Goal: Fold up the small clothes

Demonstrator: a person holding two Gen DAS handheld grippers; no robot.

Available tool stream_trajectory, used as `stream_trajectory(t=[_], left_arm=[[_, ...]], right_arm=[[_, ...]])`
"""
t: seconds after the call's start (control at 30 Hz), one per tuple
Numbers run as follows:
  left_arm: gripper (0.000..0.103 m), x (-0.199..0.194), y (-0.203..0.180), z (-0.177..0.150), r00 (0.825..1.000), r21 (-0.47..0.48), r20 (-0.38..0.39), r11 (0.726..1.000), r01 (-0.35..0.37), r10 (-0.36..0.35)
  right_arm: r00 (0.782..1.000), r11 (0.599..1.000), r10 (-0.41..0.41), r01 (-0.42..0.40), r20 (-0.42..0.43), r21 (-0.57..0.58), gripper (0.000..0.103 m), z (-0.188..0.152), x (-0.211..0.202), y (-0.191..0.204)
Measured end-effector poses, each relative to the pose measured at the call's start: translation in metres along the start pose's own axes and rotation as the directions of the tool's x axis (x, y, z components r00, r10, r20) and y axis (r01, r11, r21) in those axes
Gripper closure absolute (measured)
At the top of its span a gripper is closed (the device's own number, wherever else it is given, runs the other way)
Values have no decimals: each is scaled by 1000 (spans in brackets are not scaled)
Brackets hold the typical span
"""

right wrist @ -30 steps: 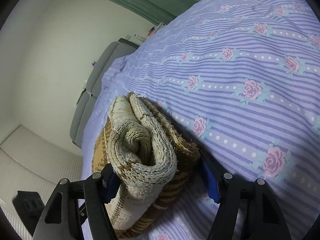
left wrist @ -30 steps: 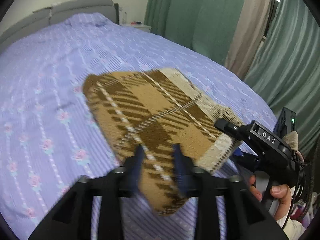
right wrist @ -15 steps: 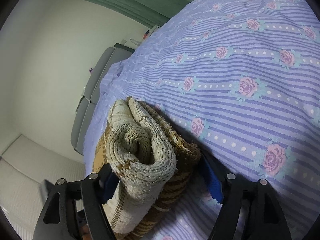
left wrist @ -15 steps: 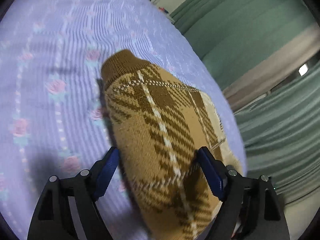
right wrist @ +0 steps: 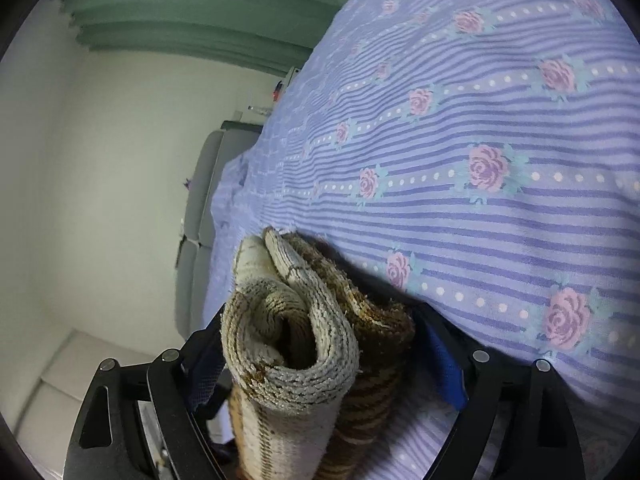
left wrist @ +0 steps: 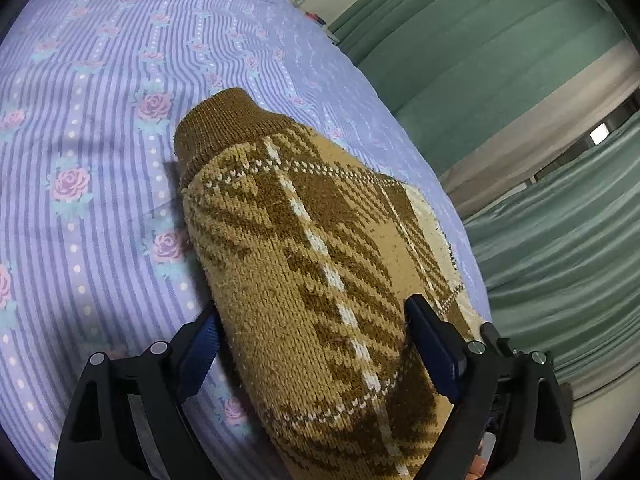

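A small brown, tan and cream plaid knit sweater (left wrist: 320, 264) lies folded into a thick bundle on the bed. In the left wrist view its brown ribbed collar points away from me. My left gripper (left wrist: 316, 340) stands wide open with its blue-padded fingers on either side of the bundle's near end. In the right wrist view the rolled cream and brown edge of the sweater (right wrist: 304, 344) fills the space between the fingers of my right gripper (right wrist: 320, 364), which is closed on that thick edge.
The bed has a lilac striped sheet with pink roses (left wrist: 100, 160) (right wrist: 500, 140). Green curtains (left wrist: 540, 160) hang beyond the bed's far edge. A grey headboard (right wrist: 200, 200) and a white wall stand at the bed's end.
My left gripper has opened wide and swung around the sweater's end, now straddling it. The right gripper has kept its hold with little movement.
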State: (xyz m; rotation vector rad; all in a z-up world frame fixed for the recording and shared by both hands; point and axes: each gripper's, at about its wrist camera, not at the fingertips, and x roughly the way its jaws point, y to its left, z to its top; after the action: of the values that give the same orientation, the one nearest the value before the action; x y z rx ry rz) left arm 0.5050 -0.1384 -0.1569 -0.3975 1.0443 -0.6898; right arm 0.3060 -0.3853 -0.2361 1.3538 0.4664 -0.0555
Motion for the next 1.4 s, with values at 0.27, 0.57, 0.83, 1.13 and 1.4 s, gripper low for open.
stream_trajectory(t=[0.27, 0.57, 0.83, 1.13, 1.4], left_arm=[[33, -8, -22, -2, 997, 97, 24, 992, -76, 74], [44, -35, -62, -8, 992, 214, 80, 970, -117, 102], [44, -80, -82, -19, 985, 248, 113, 957, -152, 127], [44, -168, -93, -55, 969, 248, 213, 953, -174, 122], [44, -263, -81, -93, 933, 224, 327, 947, -231, 151]], right_arm=[[999, 998, 39, -40, 23, 43, 33, -4, -2, -11], [998, 998, 59, -59, 0, -17, 46, -7, -9, 2], [999, 981, 37, -36, 4, -192, 47, -22, -40, 53], [997, 946, 72, -79, -34, -314, 47, -54, -77, 95], [985, 906, 131, -166, -115, -389, 47, -108, -103, 130]])
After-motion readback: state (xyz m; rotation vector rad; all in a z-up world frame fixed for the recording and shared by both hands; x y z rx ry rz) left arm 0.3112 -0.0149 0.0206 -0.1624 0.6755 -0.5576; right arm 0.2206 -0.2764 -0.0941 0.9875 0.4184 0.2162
